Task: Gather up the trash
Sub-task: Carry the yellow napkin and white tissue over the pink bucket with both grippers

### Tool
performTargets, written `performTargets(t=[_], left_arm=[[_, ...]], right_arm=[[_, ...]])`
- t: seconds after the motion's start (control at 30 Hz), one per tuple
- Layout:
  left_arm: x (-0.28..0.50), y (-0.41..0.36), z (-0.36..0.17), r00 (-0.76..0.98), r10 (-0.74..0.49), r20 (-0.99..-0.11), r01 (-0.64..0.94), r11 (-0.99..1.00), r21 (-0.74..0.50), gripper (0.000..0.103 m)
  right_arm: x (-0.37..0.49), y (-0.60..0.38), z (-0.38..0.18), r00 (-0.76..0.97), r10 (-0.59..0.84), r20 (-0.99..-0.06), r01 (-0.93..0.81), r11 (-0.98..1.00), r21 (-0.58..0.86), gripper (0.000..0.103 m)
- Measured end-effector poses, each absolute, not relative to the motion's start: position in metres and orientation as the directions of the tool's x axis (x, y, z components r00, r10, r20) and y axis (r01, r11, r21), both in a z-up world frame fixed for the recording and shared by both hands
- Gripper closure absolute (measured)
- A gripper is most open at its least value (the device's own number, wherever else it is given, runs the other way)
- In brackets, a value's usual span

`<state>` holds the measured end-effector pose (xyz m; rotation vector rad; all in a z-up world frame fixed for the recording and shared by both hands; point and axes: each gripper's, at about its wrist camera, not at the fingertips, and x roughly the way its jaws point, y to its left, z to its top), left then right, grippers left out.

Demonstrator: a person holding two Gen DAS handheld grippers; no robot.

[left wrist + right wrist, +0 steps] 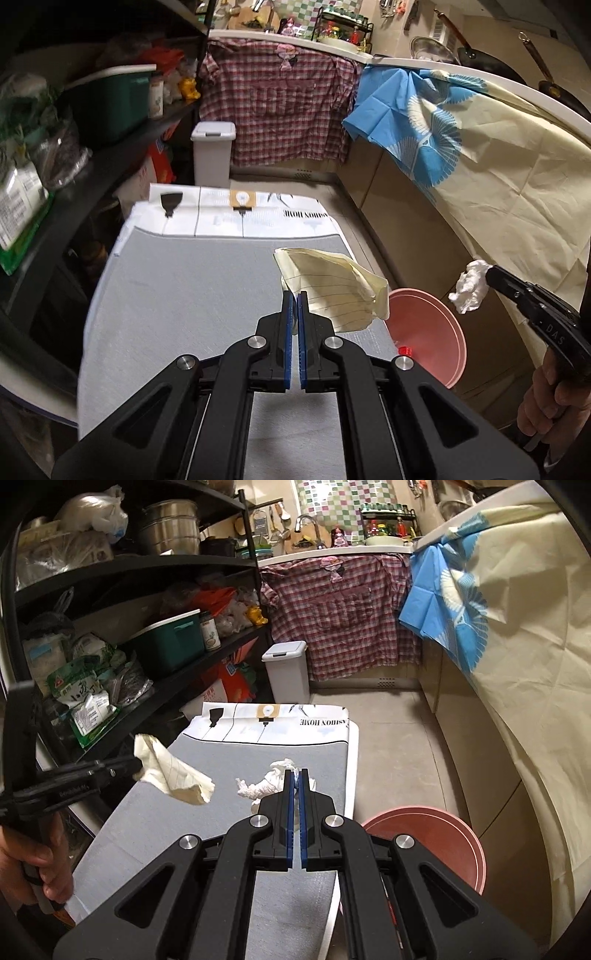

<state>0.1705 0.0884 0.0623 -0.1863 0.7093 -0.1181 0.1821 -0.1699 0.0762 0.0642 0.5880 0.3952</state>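
Observation:
My left gripper [296, 295] is shut on a crumpled piece of yellow lined paper [332, 288] and holds it above the right edge of the grey table mat [184, 295]. In the right wrist view this paper [173, 771] hangs from the left gripper [136, 764] at the left. My right gripper [296, 773] is shut on a crumpled white tissue [269, 782], held above the mat [207, 834]. In the left wrist view the tissue [469, 288] sits in the right gripper [489, 275], above and beyond the pink bin [436, 332]. The pink bin [443, 834] stands on the floor right of the table.
A black shelf rack [129, 627] full of goods runs along the left. A white lidded bin [288, 672] stands beyond the table. A plaid shirt [343, 616] and a blue-and-cream cloth [498, 627] hang over the counters. Bare floor [399, 738] lies right of the table.

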Motion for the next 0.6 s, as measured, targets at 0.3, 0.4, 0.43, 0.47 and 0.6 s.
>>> performTargets(t=[0.3, 0.4, 0.43, 0.47, 0.6], left_arm=[[0.177, 0.055, 0.054, 0.743, -0.187, -0.643, 0.096, 0.980, -0.174, 0.100], [0.179, 0.048, 0.055, 0.744, -0.198, -0.639, 0.109, 0.978, -0.176, 0.100], [0.180, 0.046, 0.055, 0.743, -0.202, -0.638, 0.113, 0.978, -0.178, 0.100], [0.182, 0.044, 0.055, 0.741, -0.205, -0.639, 0.116, 0.977, -0.179, 0.100], [0.187, 0.032, 0.051, 0.732, -0.217, -0.646, 0.133, 0.975, -0.177, 0.100]], right_arm=[[0.180, -0.198, 0.071, 0.781, 0.326, -0.532, -0.281, 0.945, 0.166, 0.100], [0.181, -0.202, 0.067, 0.781, 0.311, -0.542, -0.273, 0.950, 0.153, 0.100], [0.181, -0.204, 0.066, 0.781, 0.305, -0.545, -0.269, 0.952, 0.147, 0.100], [0.181, -0.206, 0.065, 0.782, 0.299, -0.547, -0.264, 0.954, 0.143, 0.100], [0.182, -0.216, 0.064, 0.786, 0.284, -0.549, -0.245, 0.959, 0.145, 0.100]])
